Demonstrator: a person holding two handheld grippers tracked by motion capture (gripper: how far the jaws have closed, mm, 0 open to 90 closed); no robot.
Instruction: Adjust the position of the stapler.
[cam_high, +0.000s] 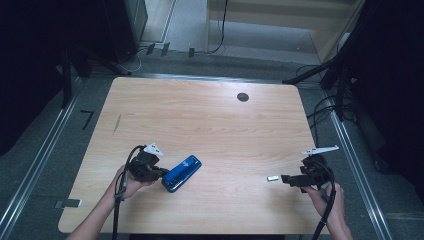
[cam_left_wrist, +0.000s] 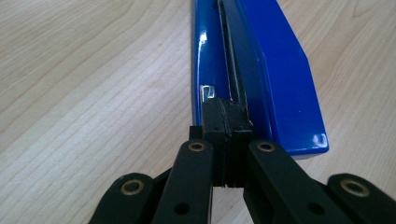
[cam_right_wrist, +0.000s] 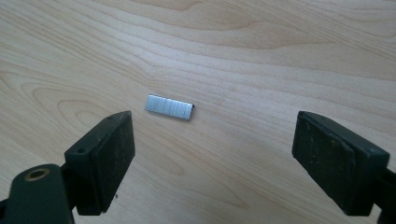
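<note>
A blue stapler (cam_high: 181, 173) lies slantwise on the wooden table (cam_high: 200, 115), near the front left. My left gripper (cam_high: 159, 173) is at its near end. In the left gripper view the jaws are pressed together, pads flush, and the gripper's tip (cam_left_wrist: 227, 114) rests against the rear of the stapler (cam_left_wrist: 280, 79) beside its dark central slot. Nothing shows between the pads. A small silver strip of staples (cam_high: 272, 178) lies at the front right. My right gripper (cam_high: 286, 179) is open just behind it. The strip (cam_right_wrist: 168, 107) lies flat a little ahead of the wide-open right gripper (cam_right_wrist: 214, 123).
A round dark cable hole (cam_high: 243, 97) sits near the table's far edge. A person's hands hold both grippers from the front edge. Cables and dark stands surround the table on the floor.
</note>
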